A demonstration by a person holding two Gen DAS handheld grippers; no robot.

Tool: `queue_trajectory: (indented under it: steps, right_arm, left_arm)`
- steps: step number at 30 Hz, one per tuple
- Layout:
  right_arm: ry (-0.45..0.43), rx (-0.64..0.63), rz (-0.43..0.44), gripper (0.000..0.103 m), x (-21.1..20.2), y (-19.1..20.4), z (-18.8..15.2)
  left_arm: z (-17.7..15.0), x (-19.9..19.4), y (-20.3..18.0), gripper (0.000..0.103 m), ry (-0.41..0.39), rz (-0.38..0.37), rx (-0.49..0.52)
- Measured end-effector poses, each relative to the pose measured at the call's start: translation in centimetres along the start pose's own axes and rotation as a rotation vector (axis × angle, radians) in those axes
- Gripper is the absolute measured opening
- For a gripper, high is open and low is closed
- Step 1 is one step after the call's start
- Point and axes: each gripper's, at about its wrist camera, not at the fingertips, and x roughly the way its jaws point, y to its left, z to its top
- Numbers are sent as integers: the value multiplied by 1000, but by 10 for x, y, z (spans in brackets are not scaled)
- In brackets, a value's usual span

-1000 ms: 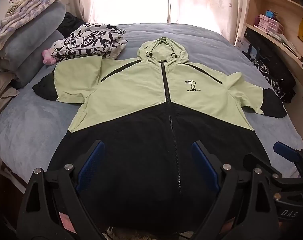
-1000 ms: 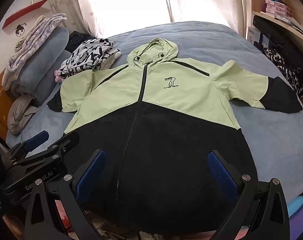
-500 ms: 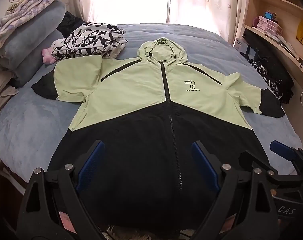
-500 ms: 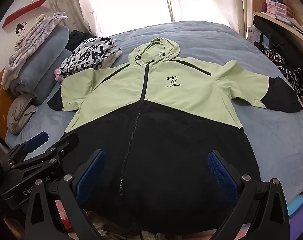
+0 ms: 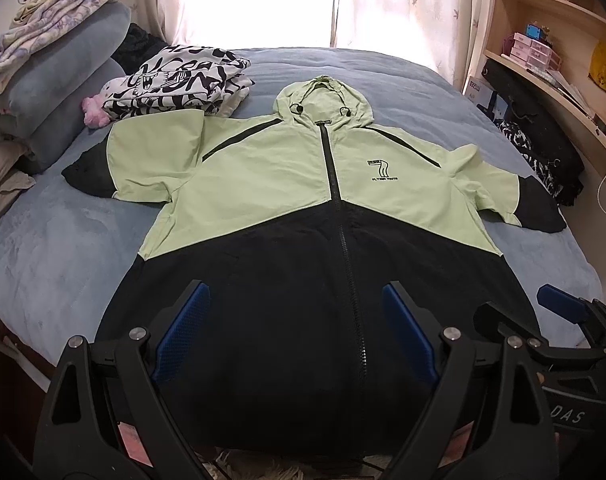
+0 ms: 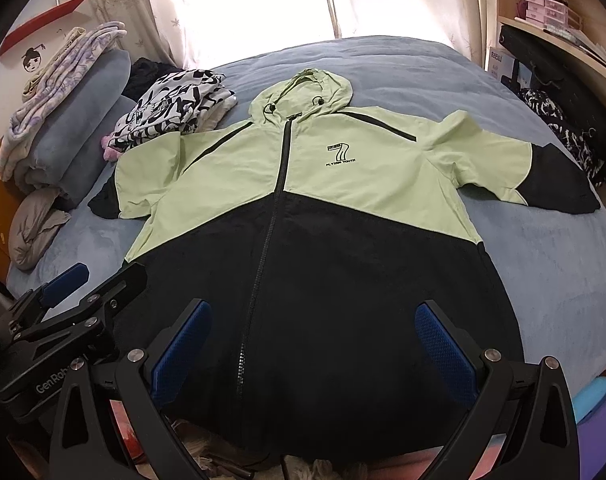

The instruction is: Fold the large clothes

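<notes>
Across the bed [image 5: 55, 264] the hooded jacket [image 5: 287, 184] lay flat, zipped, hood pointing away, hem nearest both tools. Left gripper [image 5: 295, 332] and right gripper [image 6: 311, 340] hovered over the hem, jaws spread wide, holding nothing, side by side.

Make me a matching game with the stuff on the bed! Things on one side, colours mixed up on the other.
Things:
1. hood
2. zipper
3. bed cover
4. small fluffy toy

Colours:
A. pink
B. light green
C. grey-blue
D. black

Pairs: 1-B, 2-D, 3-C, 4-A
</notes>
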Motion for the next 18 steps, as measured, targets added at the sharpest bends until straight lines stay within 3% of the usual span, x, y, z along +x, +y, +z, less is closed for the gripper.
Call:
queue_trajectory:
  steps: [18]
  right_arm:
    - [-51,29,-40,103,-2,-6,4]
  left_arm:
    - [3,-2,0,86,1,-17,4]
